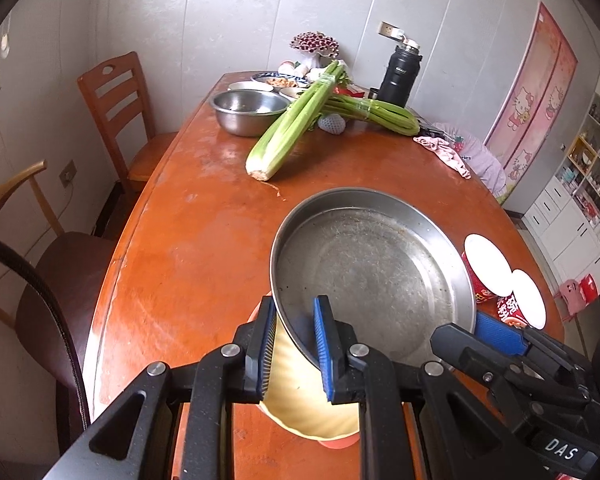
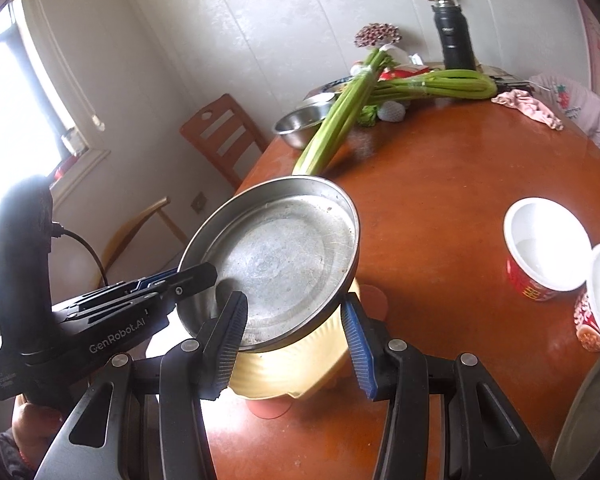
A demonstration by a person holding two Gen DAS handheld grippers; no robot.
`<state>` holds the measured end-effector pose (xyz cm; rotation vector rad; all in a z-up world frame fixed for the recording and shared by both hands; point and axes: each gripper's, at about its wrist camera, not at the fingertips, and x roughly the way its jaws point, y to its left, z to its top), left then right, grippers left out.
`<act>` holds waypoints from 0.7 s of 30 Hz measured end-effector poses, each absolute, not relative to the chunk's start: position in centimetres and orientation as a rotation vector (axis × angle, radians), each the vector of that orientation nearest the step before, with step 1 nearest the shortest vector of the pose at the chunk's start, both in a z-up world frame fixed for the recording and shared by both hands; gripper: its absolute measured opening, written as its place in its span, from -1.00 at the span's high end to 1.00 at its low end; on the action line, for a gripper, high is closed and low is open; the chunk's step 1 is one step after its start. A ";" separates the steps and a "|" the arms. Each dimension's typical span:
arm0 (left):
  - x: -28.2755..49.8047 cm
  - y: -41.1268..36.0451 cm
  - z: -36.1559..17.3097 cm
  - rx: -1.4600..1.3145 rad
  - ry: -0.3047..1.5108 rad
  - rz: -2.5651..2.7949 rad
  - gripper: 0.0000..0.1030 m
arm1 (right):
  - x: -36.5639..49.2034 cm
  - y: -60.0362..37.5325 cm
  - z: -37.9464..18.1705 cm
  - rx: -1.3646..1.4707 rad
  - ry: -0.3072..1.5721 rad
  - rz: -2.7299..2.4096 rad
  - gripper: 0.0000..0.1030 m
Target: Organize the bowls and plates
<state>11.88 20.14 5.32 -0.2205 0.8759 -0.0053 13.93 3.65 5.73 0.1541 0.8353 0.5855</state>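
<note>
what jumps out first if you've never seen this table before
The big steel pan dominates the near table, tilted, its rim pinched by the left tool, with a pale yellow dish right under it. The right tool straddles that yellow dish. Behind, long celery bunches lie across the orange-brown table, and two red-sided white bowls sit off to the right.

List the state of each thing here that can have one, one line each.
Left tool: shut on the steel pan's rim.
Right tool: fingers either side of the pan's near rim; contact unclear.
Steel pan: empty, tilted, held above the yellow plate.
Yellow plate: under the pan.
Steel bowl: upright on the table.
Red cups: upright, open, empty.
Black flask: upright, lid on.
</note>
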 end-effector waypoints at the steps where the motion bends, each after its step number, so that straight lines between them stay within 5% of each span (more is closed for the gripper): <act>1: 11.8 20.3 5.2 -0.223 0.878 -0.003 0.64 | 13.9 3.9 5.6 0.144 0.838 0.587 0.02; 21: 11.1 21.8 1.5 -0.238 0.945 0.022 0.63 | 15.6 7.0 1.9 0.038 0.925 0.608 0.02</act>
